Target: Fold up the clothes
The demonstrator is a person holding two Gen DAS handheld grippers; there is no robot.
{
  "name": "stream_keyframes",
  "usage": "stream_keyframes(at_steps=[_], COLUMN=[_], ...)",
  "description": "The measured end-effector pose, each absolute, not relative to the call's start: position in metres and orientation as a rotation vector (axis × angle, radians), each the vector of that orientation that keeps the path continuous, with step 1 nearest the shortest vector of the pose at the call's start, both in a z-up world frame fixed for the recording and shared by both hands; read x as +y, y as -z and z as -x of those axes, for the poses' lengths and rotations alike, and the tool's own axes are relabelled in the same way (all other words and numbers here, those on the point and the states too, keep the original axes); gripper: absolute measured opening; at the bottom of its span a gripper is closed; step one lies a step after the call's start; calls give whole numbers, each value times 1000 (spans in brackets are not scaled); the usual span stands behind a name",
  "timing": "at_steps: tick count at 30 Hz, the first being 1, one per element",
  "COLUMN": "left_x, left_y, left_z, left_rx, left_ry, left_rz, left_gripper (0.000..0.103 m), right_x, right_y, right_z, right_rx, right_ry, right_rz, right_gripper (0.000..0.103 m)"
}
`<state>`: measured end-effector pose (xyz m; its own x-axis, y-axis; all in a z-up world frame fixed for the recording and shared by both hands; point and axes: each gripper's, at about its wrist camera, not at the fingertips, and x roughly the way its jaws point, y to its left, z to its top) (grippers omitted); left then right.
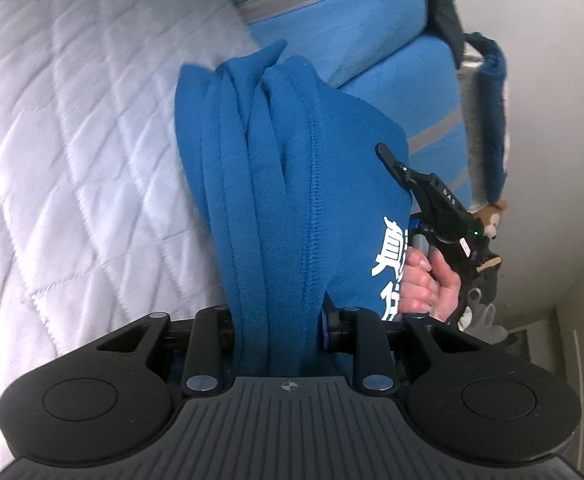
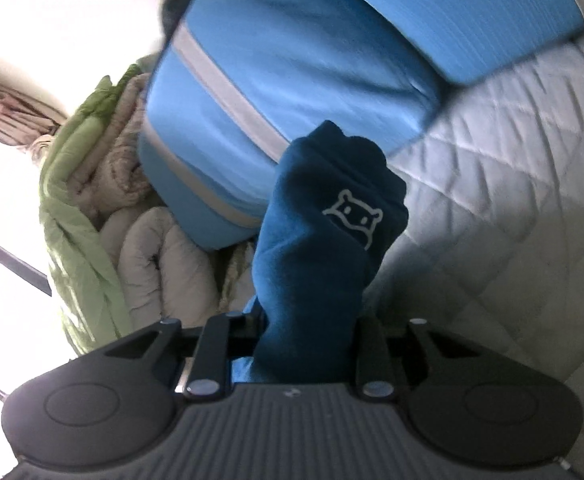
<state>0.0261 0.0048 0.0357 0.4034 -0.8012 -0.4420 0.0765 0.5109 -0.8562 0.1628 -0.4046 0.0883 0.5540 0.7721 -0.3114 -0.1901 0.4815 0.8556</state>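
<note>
Left gripper and right gripper are each clamped on a bunched edge of the blue garment, which hangs above the quilted mattress. Keep both grips level and spread apart to tension the fabric before folding. Both point slightly downward; the person's hand grasps the right handle.

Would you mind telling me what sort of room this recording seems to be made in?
Most likely a bedroom. The work surface is a white quilted mattress cover, large blue pillows lie at its far side, and rolled duvets are stacked next to them. A small plush toy sits by the wall.
</note>
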Motion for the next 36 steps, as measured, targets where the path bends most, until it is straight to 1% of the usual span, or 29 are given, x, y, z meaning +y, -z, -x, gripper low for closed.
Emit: stream_keyframes(at_steps=[5,10,18,22,26,30,31,32,33,34,35,36], left_x=[7,9,17,33,58,88,97,105,112,116,121,122], left_y=[-59,-68,-63,-68,-94,-138,-146,-151,-152,-148,-145,-141], left_z=[-23,-22,-23,-25,-30,-42,-48,-56,-65,-73,-82,-87], left_rx=[974,972,1012,989,916,808,776,747,732,731,728,729], left_ry=[647,635,587,557,519,473,449,415,354,271,189,119], left_rz=[838,837,849,859,848,772,725,675,635,604,573,529], left_gripper=[27,27,27,27,27,28,29,37,47,52,59,64], right_x=[-408,-406,-396,-382,-358,-322,-310,-299,-289,-277,-267,-261], right_y=[-119,-137,-128,-122,-129,-157,-166,-171,-177,-176,-173,-170], right_z=[-152,-146,-147,-154,-172,-197,-206,-214,-222,-232,-240,-241], right_rx=[721,693,722,732,724,676,658,640,622,634,661,666], right_ry=[-684,-691,-681,-698,-732,-796,-811,-785,-754,-673,-579,-519], right_rz=[-856,-837,-835,-841,-847,-837,-838,-807,-772,-738,-693,-633], right_gripper=[26,26,26,26,26,26,28,31,57,89,103,102])
